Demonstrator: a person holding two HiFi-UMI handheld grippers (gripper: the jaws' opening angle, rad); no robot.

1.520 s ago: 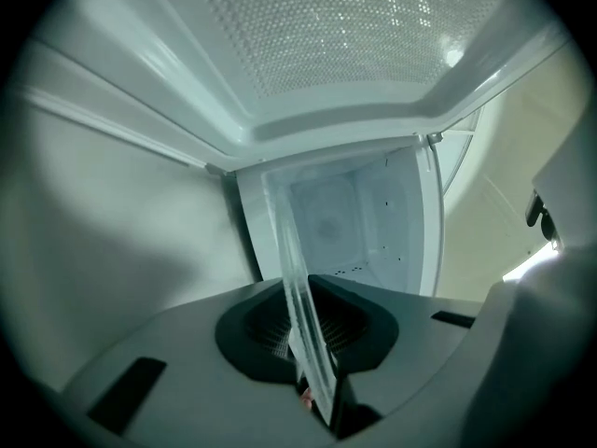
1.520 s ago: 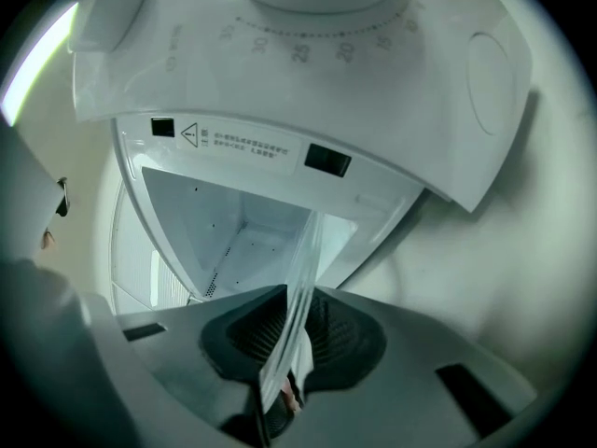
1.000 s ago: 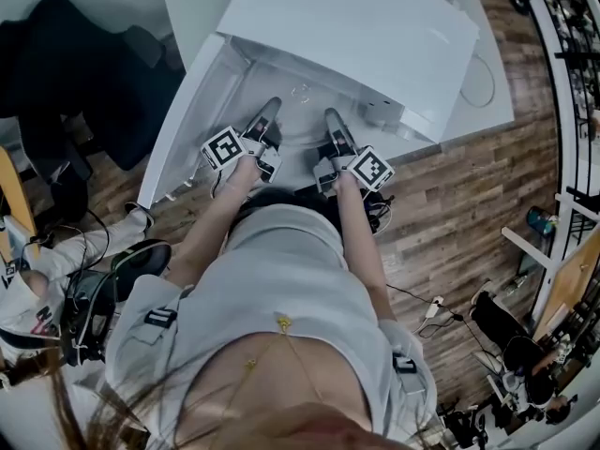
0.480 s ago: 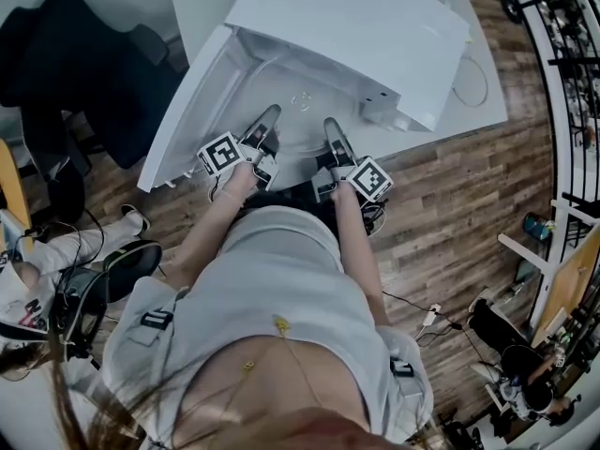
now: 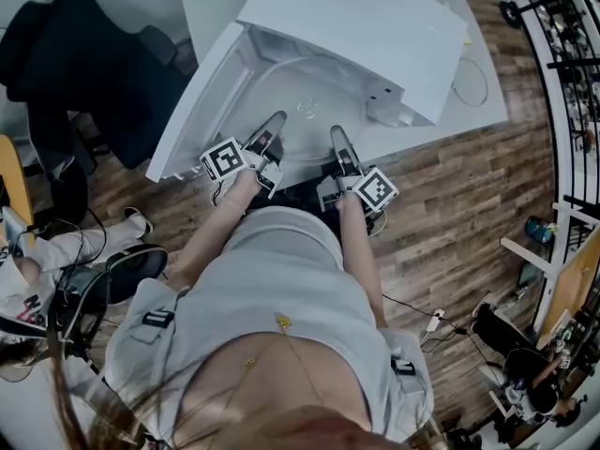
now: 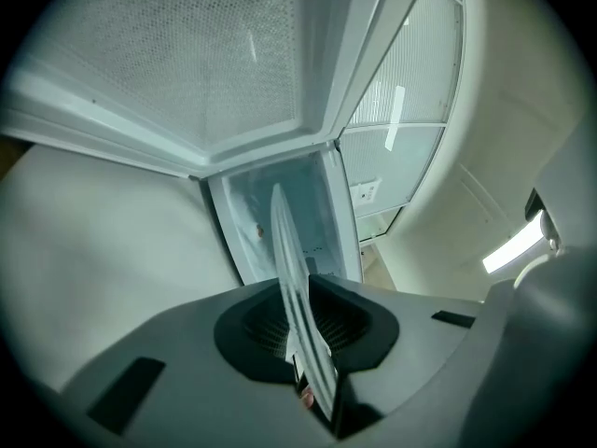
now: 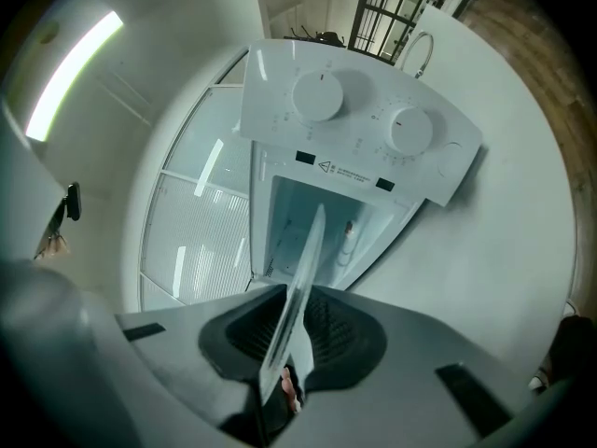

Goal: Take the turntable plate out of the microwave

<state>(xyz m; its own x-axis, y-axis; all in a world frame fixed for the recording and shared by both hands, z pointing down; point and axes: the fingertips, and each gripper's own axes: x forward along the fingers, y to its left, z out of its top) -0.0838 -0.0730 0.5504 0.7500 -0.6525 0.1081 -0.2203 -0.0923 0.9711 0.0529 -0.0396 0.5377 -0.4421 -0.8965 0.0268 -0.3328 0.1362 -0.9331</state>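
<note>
The clear glass turntable plate (image 5: pixel 302 112) sits partly out of the open white microwave (image 5: pixel 361 26), held level at its near rim. My left gripper (image 5: pixel 270 131) is shut on the rim's left part, my right gripper (image 5: pixel 338 144) on its right part. In the left gripper view the plate (image 6: pixel 291 278) runs edge-on between the jaws of the left gripper (image 6: pixel 312 362), with the microwave cavity (image 6: pixel 284 222) beyond. The right gripper view shows the plate (image 7: pixel 300 283) edge-on in the right gripper (image 7: pixel 287 362), under the microwave's panel with two knobs (image 7: pixel 359 119).
The microwave door (image 5: pixel 202 97) hangs open at the left. The microwave stands on a white table (image 5: pixel 483 106) with a looped cable (image 5: pixel 469 81). A black chair with dark cloth (image 5: pixel 89 59) stands left. Wooden floor (image 5: pixel 450 214) lies right, and a dark bag (image 5: pixel 131 270) lower left.
Both grippers have drawn back toward the person with the plate between them. More of the plate now shows outside the microwave's opening.
</note>
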